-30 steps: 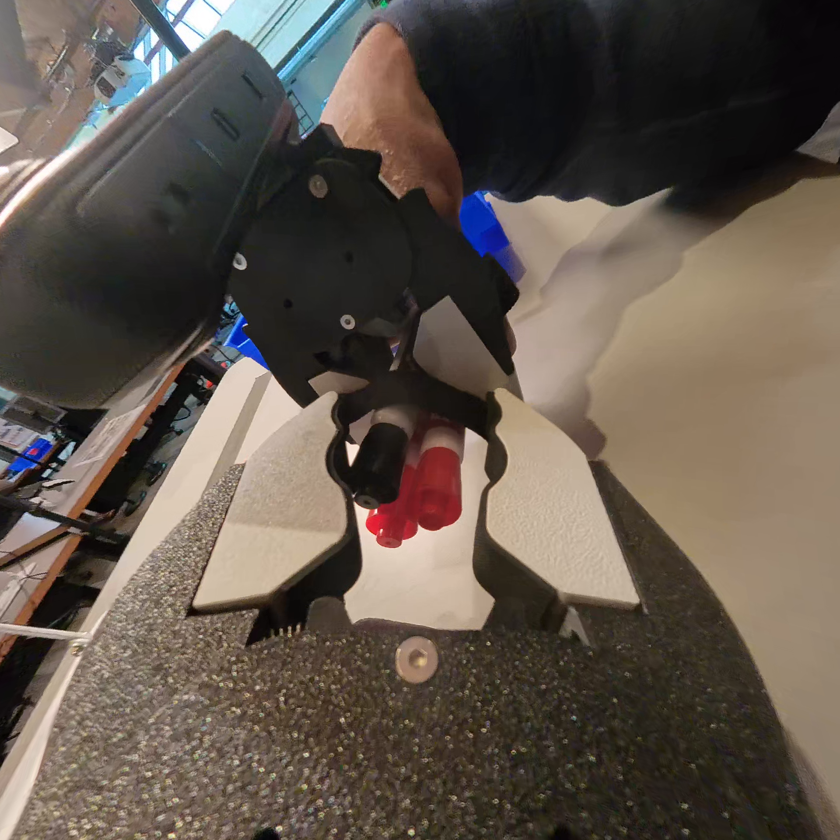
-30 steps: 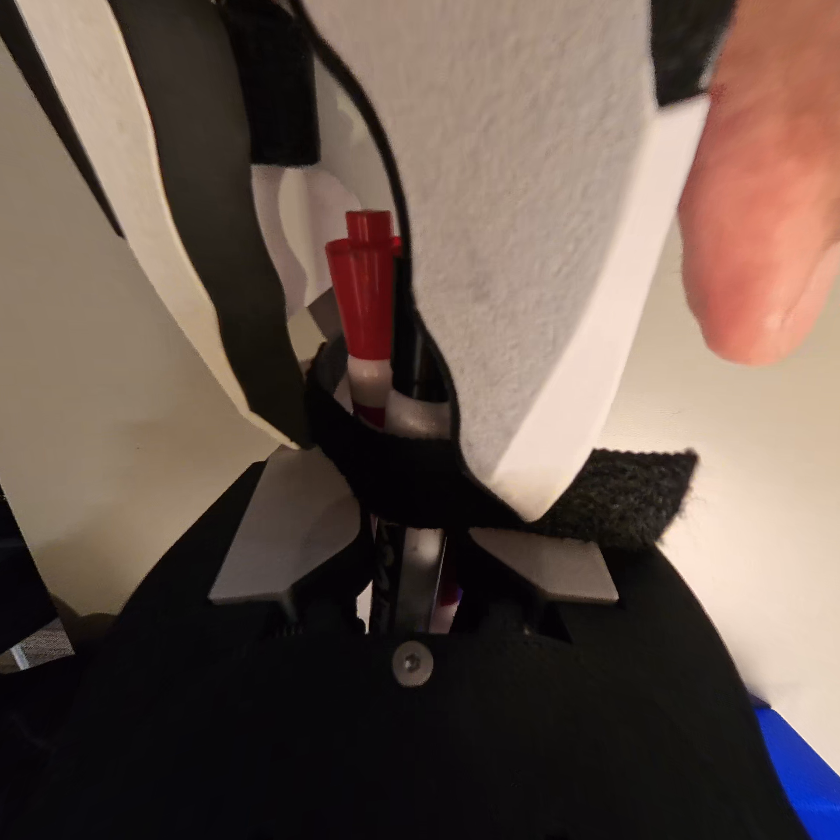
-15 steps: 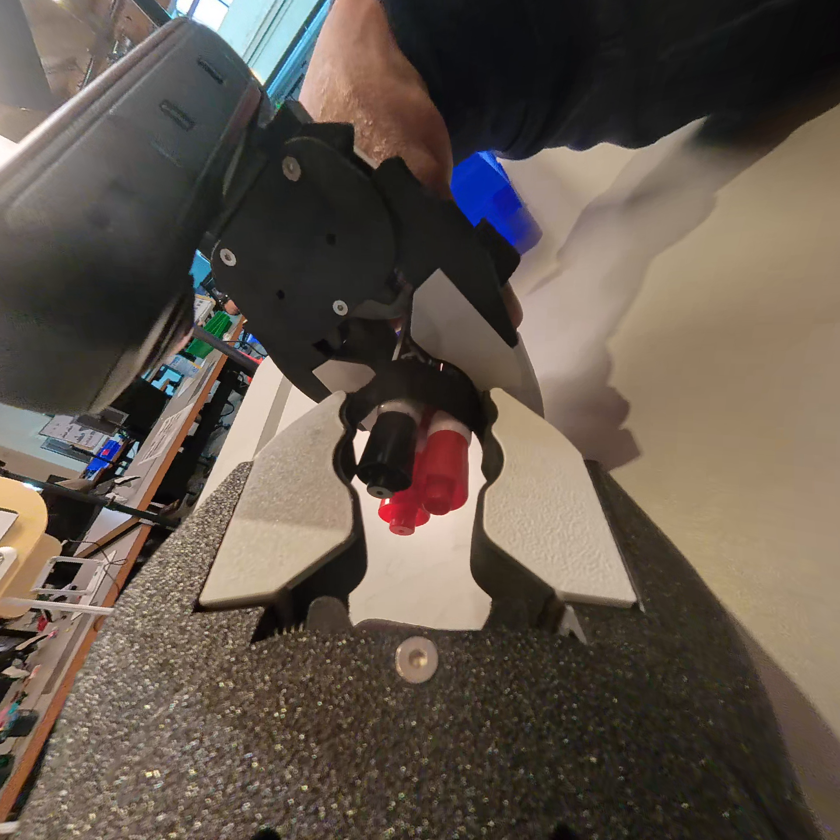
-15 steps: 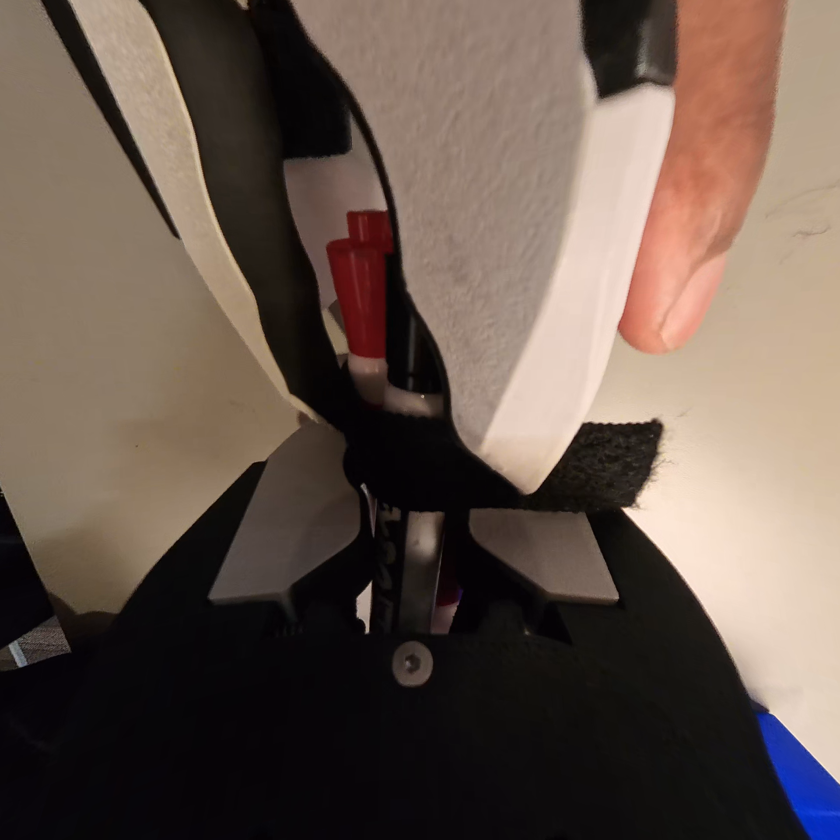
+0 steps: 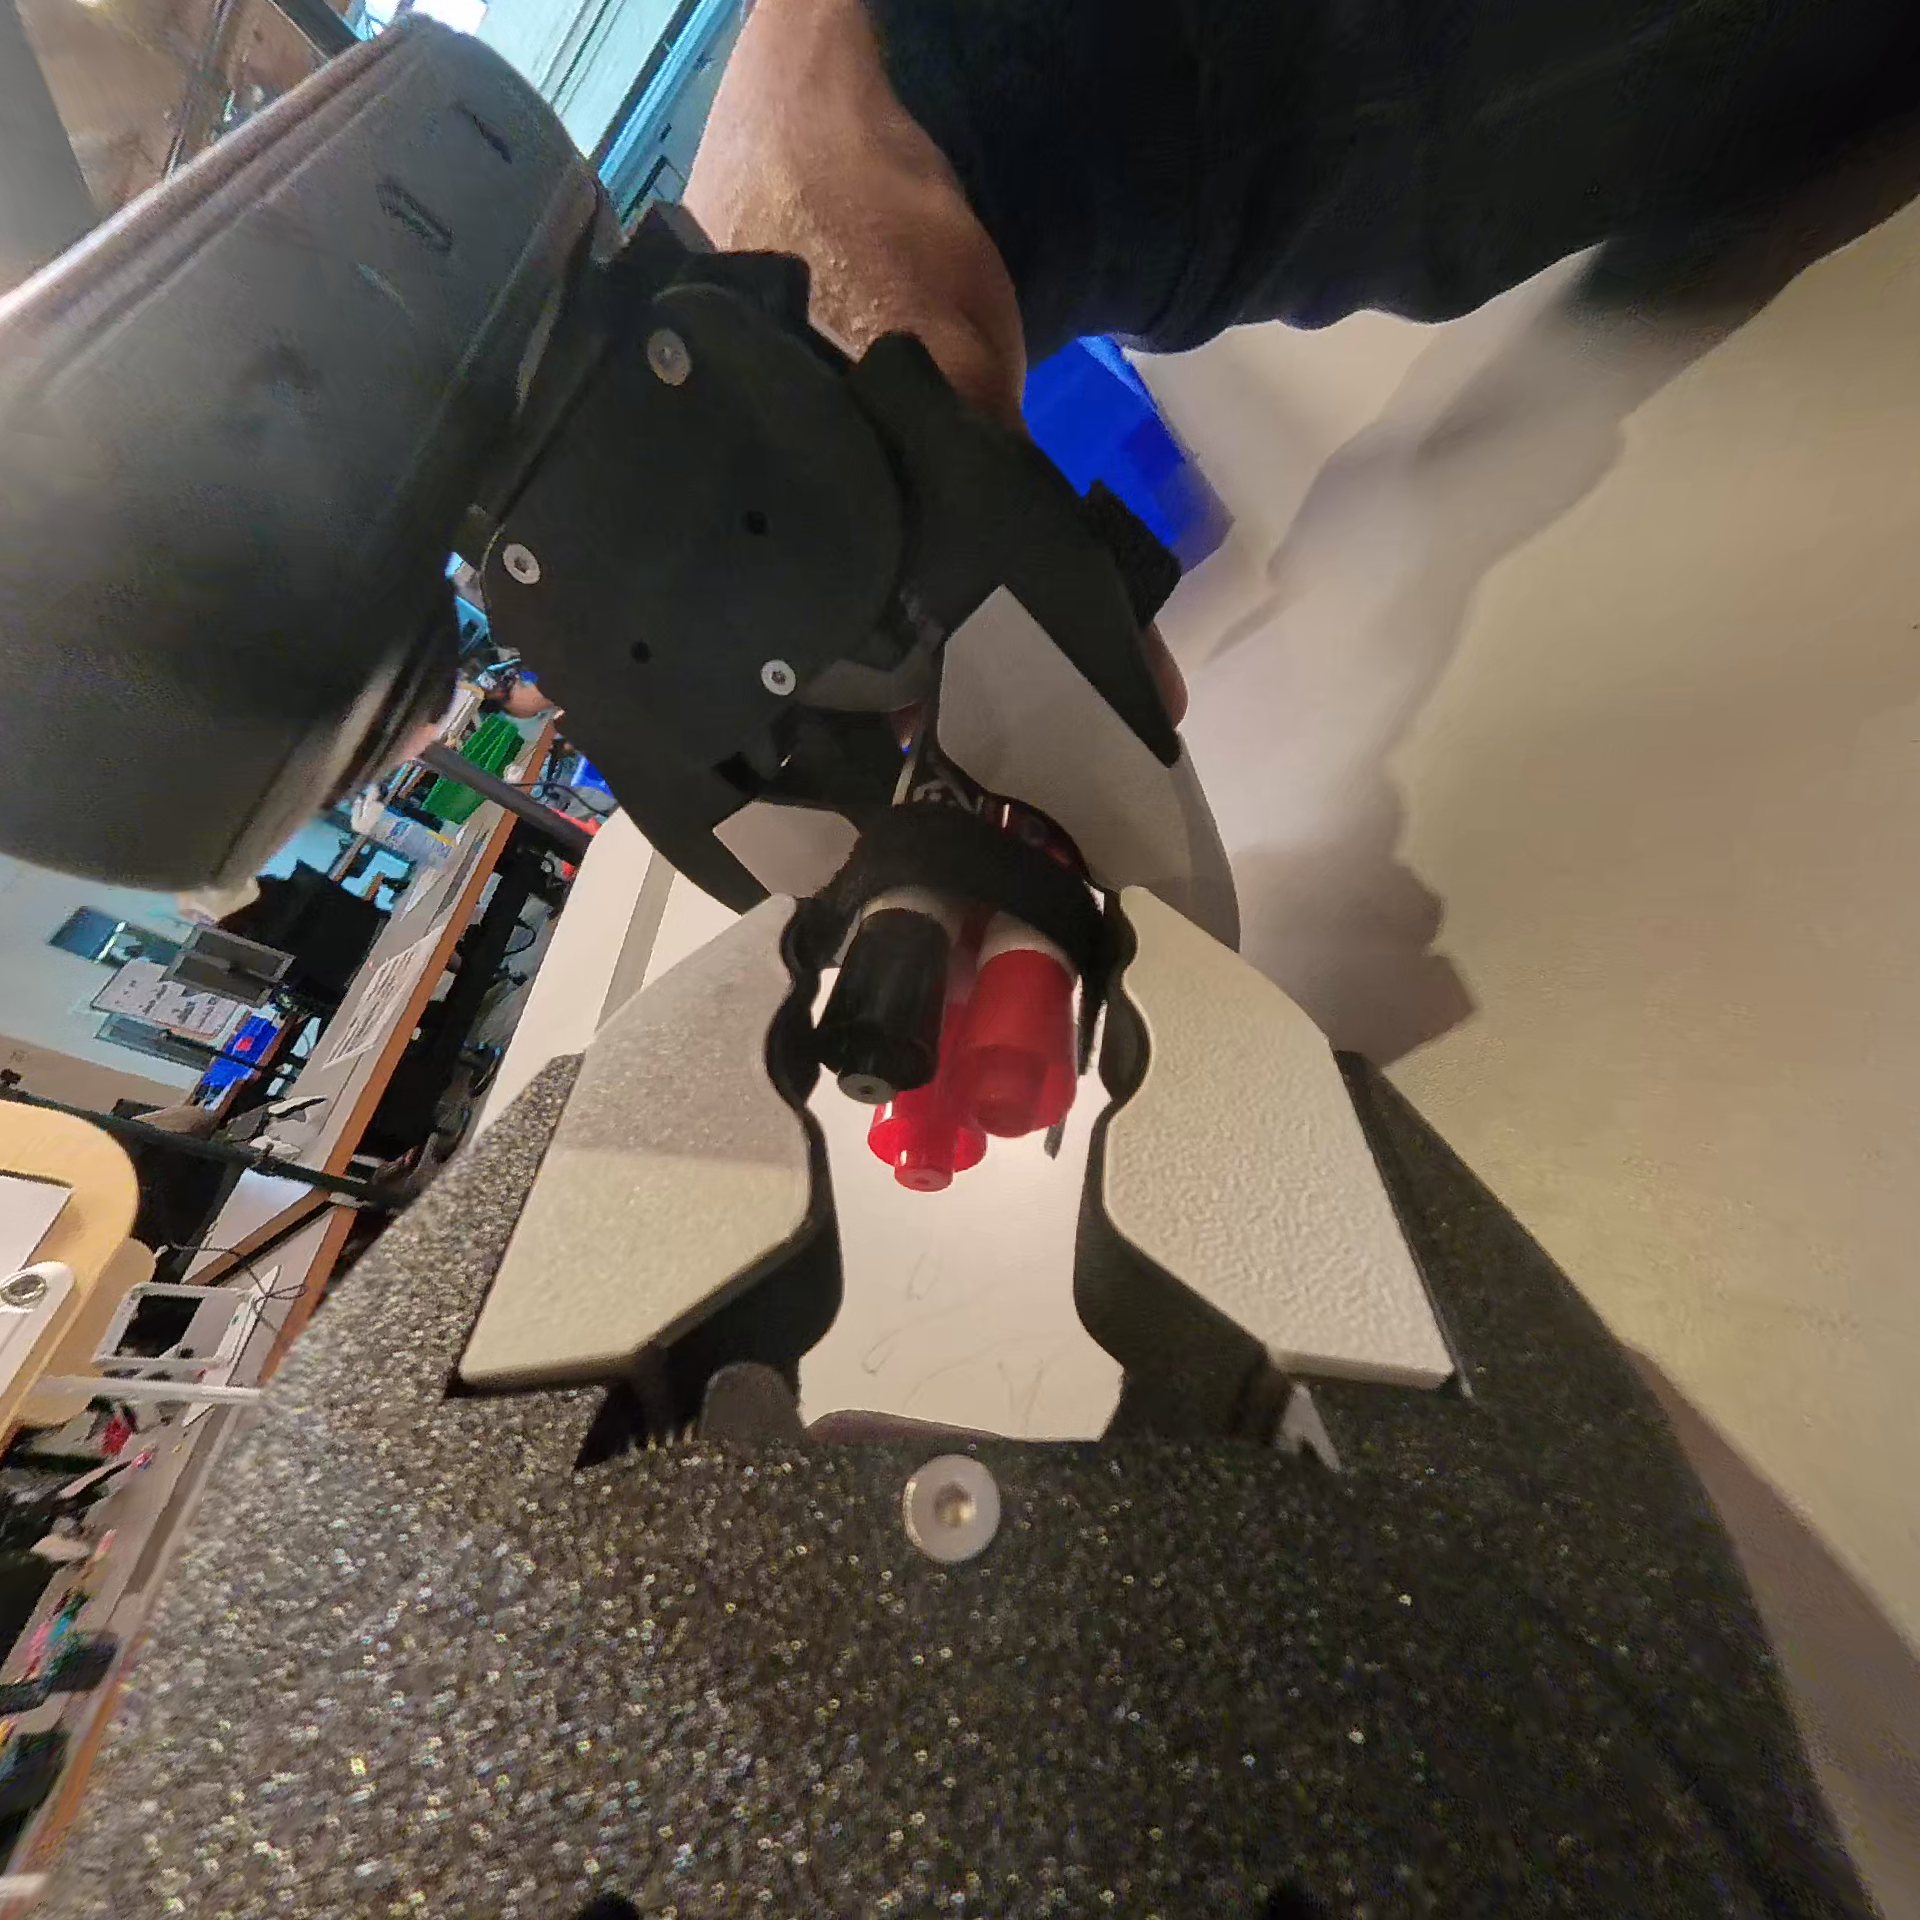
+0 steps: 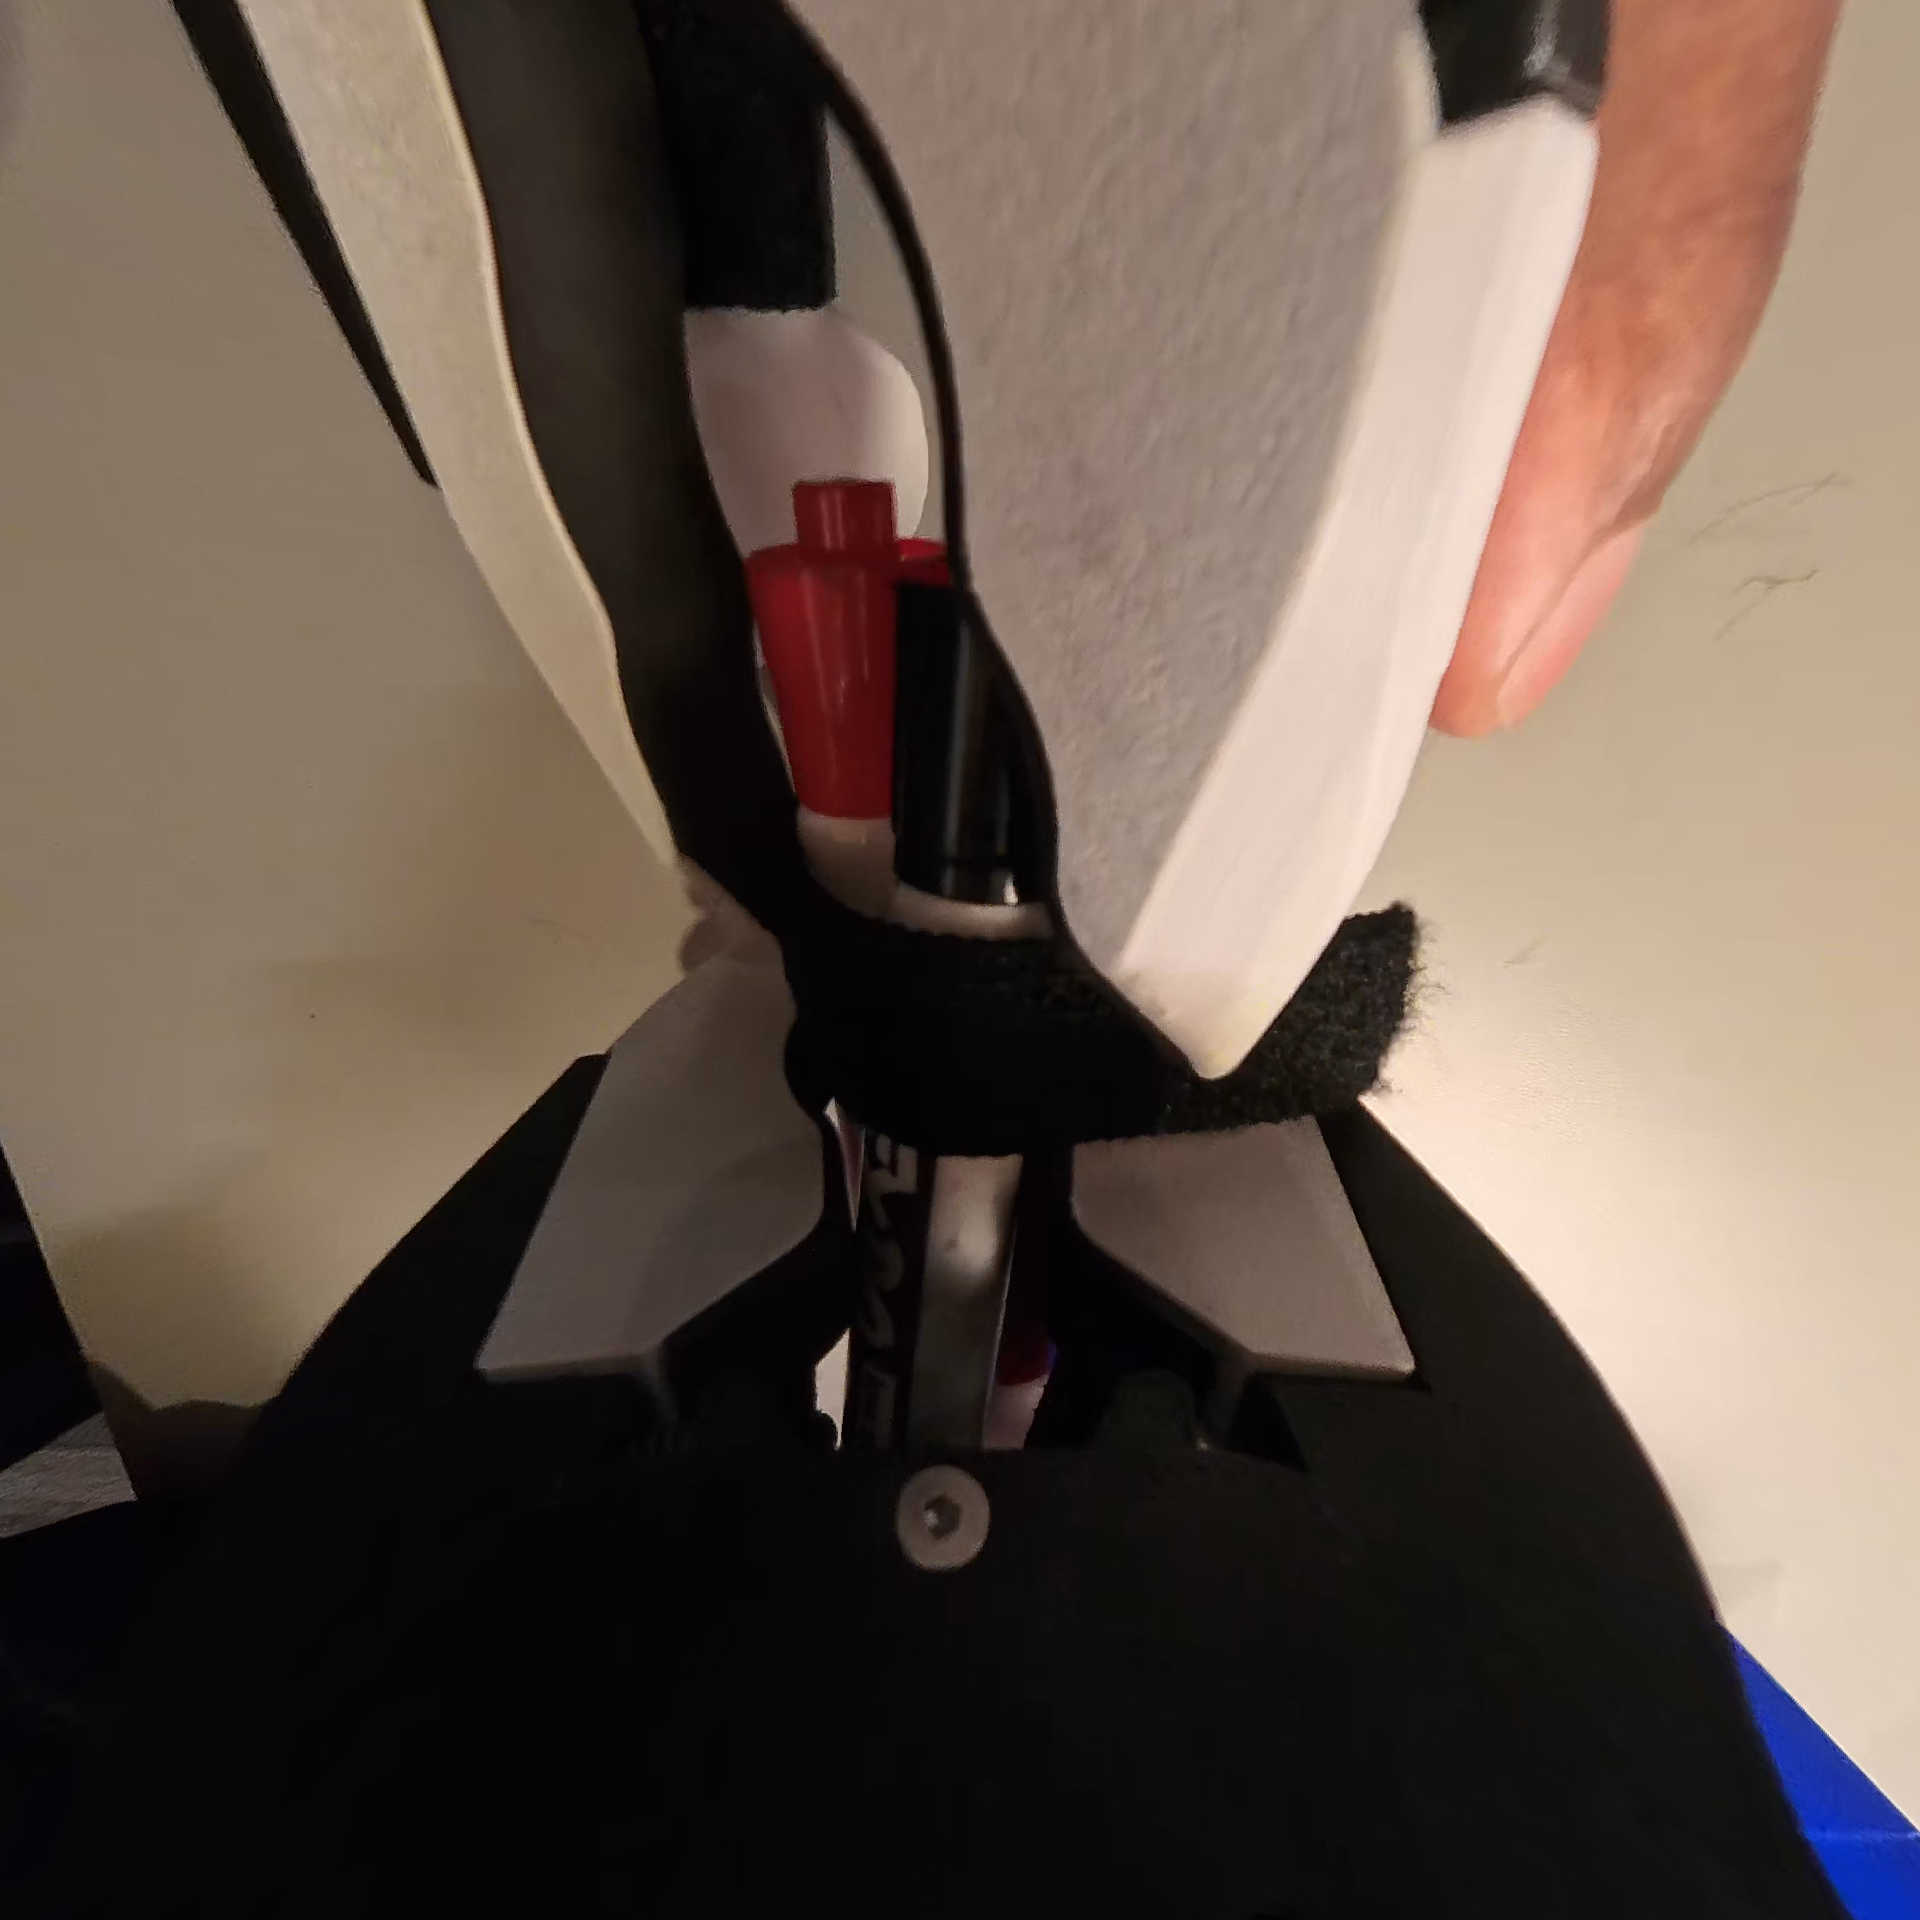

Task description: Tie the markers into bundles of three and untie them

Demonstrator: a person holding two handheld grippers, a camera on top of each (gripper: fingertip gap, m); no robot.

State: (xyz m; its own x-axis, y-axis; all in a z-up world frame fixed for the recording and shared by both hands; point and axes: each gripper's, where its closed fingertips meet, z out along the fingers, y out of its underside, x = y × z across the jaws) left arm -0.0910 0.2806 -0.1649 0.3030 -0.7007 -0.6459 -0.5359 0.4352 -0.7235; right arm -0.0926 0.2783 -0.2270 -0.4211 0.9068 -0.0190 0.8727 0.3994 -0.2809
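A coarse, speckled matt black plastic body is seen on the left gripper (image 5: 951, 997), with pale, pebbled matt finger plates (image 5: 665, 1164) and a bright metal screw (image 5: 950, 1507) behind them. Between those plates, glossy smooth plastic caps are shown on the markers (image 5: 997, 1039), one black and two red. Around the barrels, just ahead of the right gripper (image 6: 940, 1174), a fuzzy black cloth strap (image 6: 987, 1029) with a frayed end is wrapped. A smooth, matt cream table (image 5: 1662, 935) lies beyond the claws.

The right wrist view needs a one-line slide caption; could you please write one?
Right tool grips three markers ringed by a black strap, left tool working around it.
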